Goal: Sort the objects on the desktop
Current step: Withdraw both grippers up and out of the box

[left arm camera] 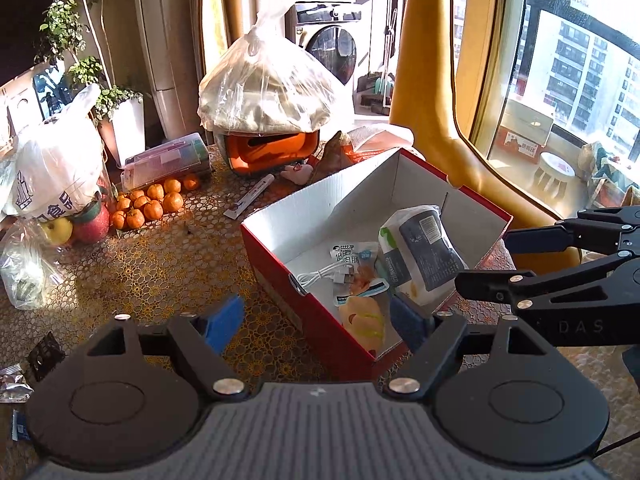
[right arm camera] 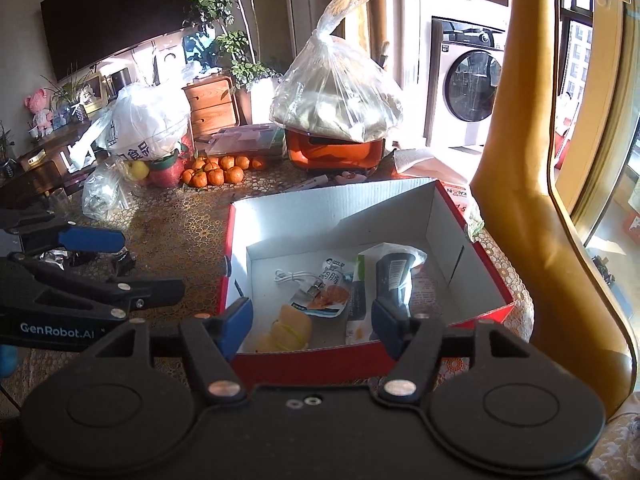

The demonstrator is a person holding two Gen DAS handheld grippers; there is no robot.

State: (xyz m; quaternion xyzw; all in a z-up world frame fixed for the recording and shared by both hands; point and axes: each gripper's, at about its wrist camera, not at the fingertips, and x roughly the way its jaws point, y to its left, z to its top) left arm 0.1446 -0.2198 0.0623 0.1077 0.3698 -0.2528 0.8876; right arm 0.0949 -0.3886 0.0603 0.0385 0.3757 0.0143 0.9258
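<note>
Both the left hand-held gripper [left arm camera: 316,322] and right hand-held gripper [right arm camera: 312,320] hover empty, jaws apart, at the lower frame over the red box [right arm camera: 488,312] holding the wipes pack [left arm camera: 420,252]

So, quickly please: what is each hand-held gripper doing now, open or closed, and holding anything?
Left hand-held gripper: open, holding nothing.
Right hand-held gripper: open, holding nothing, over the red box.

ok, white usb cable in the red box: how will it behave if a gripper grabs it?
The white cable lies in loose loops, so it is probably floppy and will dangle. It looks thin and light, so pads may slip off. Its end lies against the snack pouch, which could snag.
</note>
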